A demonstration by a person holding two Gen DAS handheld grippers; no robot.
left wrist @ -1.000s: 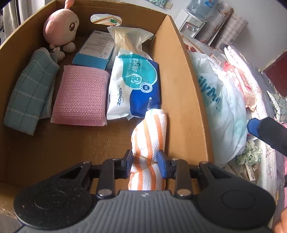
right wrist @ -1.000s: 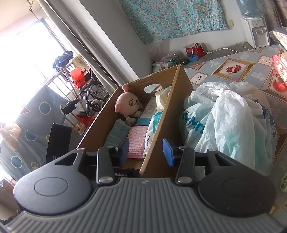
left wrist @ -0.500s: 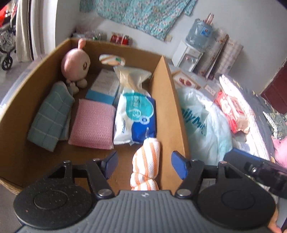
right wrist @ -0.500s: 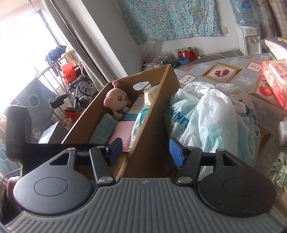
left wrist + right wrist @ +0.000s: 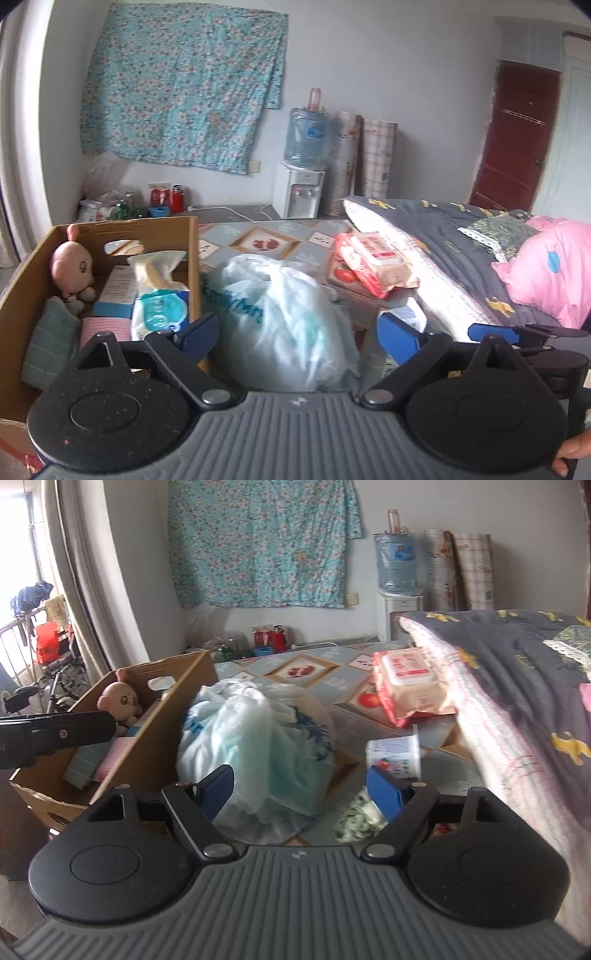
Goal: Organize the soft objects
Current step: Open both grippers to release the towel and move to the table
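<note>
Blue-padded fingers (image 5: 195, 336) of the left gripper (image 5: 297, 338) are seen spread wide and opening further, with nothing gripped between them; only the white plastic bag (image 5: 284, 325) is framed beyond the gap; the right gripper (image 5: 301, 788) is likewise shown with its fingers (image 5: 384, 794) parted and opening, nothing being pressed by the pads, and the same bag is seen past them with a crumpled green-patterned cloth (image 5: 356, 818) lying on the floor just beside it. A yoghurt-like cup (image 5: 395, 753) is seen on its side near the right finger; whether it is touched cannot be told. To the left of the bag, touching or just beside it, a cardboard box (image 5: 194, 258) is placed on the floor; inside it, nearest the camera, a teal checked cloth (image 5: 50, 343) and a pink pad (image 5: 105, 328) are laid side by side, followed by a blue-and-white wipes pack (image 5: 160, 312), a light blue carton (image 5: 118, 291) and a pale packet (image 5: 155, 271); a pink plush toy (image 5: 72, 266) is propped in the far left corner. Further out, red-and-white wipes packs (image 5: 369, 262) are stacked on the patterned floor mat (image 5: 258, 242), beside the edge of a bed (image 5: 443, 258) bearing a pink cushion (image 5: 546, 273). Against the far wall a water dispenser (image 5: 301, 184) is stood beneath a hanging floral sheet (image 5: 184, 85).
</note>
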